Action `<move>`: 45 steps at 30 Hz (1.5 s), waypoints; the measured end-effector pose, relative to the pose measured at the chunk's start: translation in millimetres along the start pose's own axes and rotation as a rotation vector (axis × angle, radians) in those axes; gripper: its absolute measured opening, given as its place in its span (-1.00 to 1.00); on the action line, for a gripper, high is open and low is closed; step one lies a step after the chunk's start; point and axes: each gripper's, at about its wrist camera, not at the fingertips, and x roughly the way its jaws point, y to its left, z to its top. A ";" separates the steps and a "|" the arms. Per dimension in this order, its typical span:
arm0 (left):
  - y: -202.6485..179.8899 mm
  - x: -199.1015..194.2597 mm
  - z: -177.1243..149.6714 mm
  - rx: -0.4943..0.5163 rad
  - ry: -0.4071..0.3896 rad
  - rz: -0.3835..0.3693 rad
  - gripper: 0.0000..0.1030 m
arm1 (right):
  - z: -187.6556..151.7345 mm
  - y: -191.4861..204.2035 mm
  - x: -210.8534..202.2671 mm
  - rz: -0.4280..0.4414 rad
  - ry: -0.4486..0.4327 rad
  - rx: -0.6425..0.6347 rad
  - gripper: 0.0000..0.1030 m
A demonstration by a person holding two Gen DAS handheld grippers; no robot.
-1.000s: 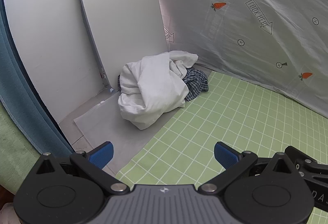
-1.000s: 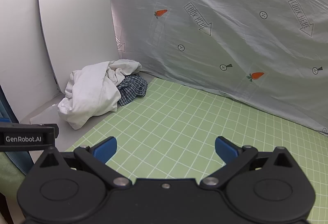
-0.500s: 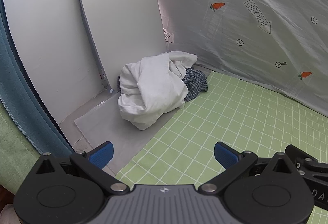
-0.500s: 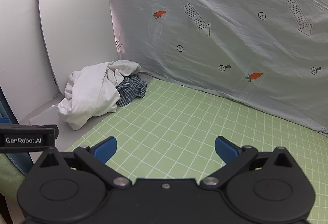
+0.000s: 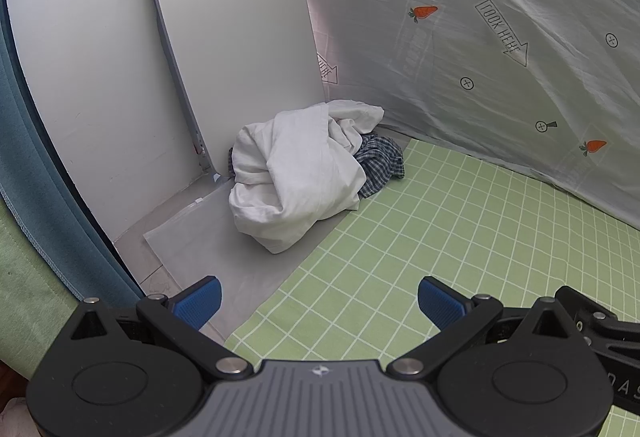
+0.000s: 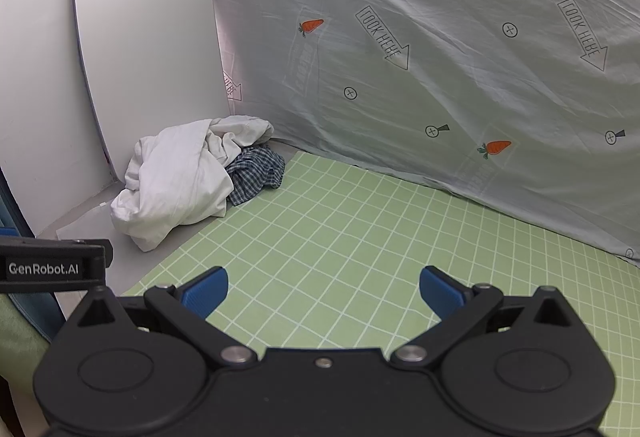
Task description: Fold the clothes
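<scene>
We see a grey sheet (image 6: pixel 460 37) printed with carrots and "LOOK HERE" arrows hanging across the back, its top and right side cut off by the frame. Below it a green grid mat (image 6: pixel 360 237) covers the worktop, and its near edge is hidden behind the gripper bodies, so we cannot tell how far it runs toward us. At the left two white boards (image 5: pixel 228 37) lean upright, the nearer one overlapping the other; their tops are cut off in the left view. A blue curtain (image 5: pixel 36 177) closes the left edge. In the far-left corner, at the foot of the boards, lies a crumpled white garment (image 5: pixel 296 177), partly on the mat and partly on a pale grey underlay (image 5: pixel 208 237). A checked garment (image 5: pixel 380 157) is tucked under and behind its right side, touching it; most of that one is hidden, and we cannot make out what kind of clothing either is. The left hand-held gripper (image 5: pixel 318 297) hangs over the mat's left edge with its blue fingers spread wide apart and nothing between them, well apart from the clothes. The right hand-held gripper (image 6: pixel 323 289) is over the mat, likewise gaping and holding nothing.
</scene>
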 end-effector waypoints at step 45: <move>-0.4 65.8 36.8 0.012 0.078 0.012 1.00 | 25.9 4.7 71.7 -0.021 0.060 -0.014 1.00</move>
